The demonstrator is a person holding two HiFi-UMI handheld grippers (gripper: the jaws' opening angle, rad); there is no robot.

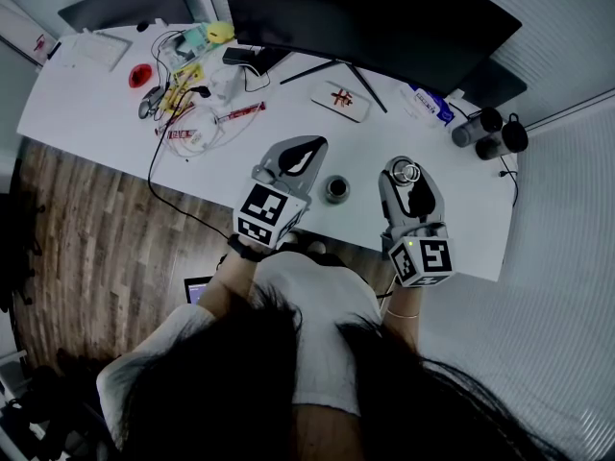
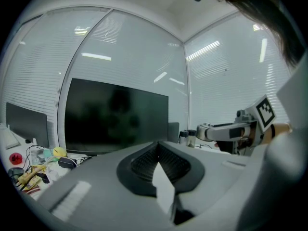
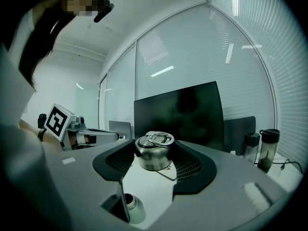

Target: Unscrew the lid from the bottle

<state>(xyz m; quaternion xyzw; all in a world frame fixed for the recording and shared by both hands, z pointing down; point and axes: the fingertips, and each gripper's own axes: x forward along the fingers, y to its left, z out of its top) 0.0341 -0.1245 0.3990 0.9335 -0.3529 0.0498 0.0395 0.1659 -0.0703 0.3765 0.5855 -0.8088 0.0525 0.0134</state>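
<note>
The round silver metal lid with a ring on top (image 3: 154, 151) is clamped between the jaws of the right gripper (image 1: 409, 175), clear of the bottle. The small grey metal bottle (image 1: 336, 189) stands upright with its mouth open on the white tabletop (image 1: 96, 113), between the two grippers. Its contents cannot be made out. The left gripper (image 2: 158, 148) is clenched on nothing.

White desk (image 1: 96, 128); bears bottle (image 1: 336, 189) near front edge, monitor (image 1: 384, 17) behind, cable clutter (image 1: 187, 104) at left, two flasks (image 1: 478, 126) at right.
</note>
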